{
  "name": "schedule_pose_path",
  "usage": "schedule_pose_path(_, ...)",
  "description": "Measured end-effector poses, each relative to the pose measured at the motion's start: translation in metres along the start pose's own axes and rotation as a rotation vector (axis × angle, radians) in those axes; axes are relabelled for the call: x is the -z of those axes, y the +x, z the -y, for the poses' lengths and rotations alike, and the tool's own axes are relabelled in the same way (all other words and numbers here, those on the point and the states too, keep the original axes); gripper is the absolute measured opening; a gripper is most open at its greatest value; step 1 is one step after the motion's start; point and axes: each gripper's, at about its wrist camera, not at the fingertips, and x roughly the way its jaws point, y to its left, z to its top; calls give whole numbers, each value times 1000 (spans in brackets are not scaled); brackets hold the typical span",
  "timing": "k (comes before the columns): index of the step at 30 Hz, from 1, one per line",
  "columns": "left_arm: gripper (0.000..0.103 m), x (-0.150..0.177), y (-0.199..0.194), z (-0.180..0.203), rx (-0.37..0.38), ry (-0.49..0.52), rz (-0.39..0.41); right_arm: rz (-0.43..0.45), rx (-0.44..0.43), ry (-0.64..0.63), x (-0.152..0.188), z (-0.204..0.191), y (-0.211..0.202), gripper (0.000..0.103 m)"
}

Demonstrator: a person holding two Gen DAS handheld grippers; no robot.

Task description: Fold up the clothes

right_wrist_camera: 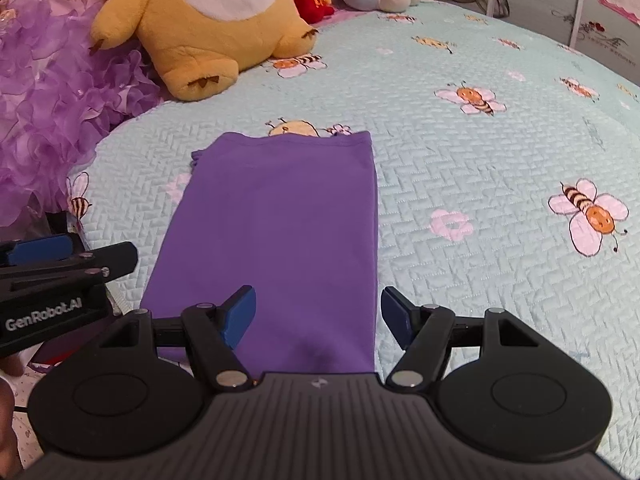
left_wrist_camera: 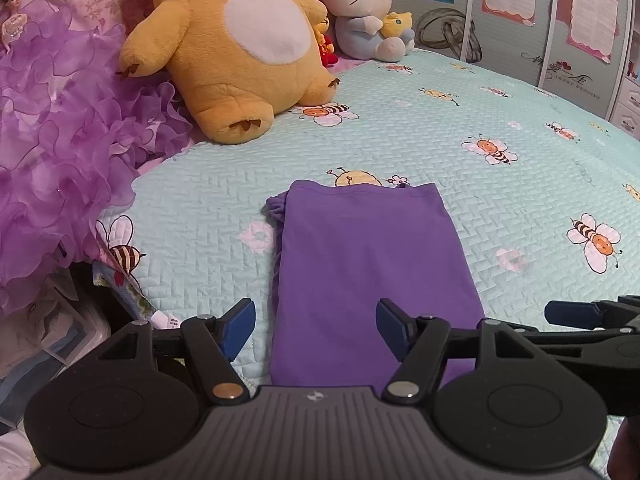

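A purple cloth lies flat on the bed. It is already folded into a long, thin strip. The strip runs straight away from both claws, toward the big yellow plush bear at the far side of the bed. The near short end sits right under the claws. The far short end is well away, close to a bee picture on the cover.

The left claw hangs over the left part of the near end. Its fingers stand wide apart and hold nothing. One blue finger is over the bare cover just left of the cloth, and the other is over the cloth.

The right claw hangs over the right part of the near end. It is wide too, and empty. Its left finger is over the cloth, and its right finger is over the cover, just past the right edge.

Both claws are side by side and about as near to the cloth as each other. Each one has its own near corner below it.

I think the next fold is the long way. The claws would need to drop down, pinch the two near corners, and carry that end up to meet the far end.
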Motion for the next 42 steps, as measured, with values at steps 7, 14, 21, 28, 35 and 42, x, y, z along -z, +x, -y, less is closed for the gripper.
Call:
schedule_pose_path(7, 71, 1, -2, -1, -7, -4, 5, 9, 8, -21, 0, -6, -3, 69)
schedule_pose_path(14, 72, 2, -4, -2, -9, 4, 6, 14, 14, -32, 1, -11, -5, 71)
schedule_pose_path(21, 73, 3, -6, -4, -13, -3, 10, 25, 13, -48, 2, -17, -9, 72)
schedule_pose_path(28, 77, 3, -6, -8, -11, -16, 11, 37, 25, -55, 4, -19, -10, 81)
schedule_pose_path(35, 79, 3, -5, -7, -8, -20, 14, 38, 21, -53, 4, -19, -9, 81)
schedule_pose_path(42, 89, 5, -6, -7, -11, -19, 26, 46, 29, -39, 5, -16, -8, 83)
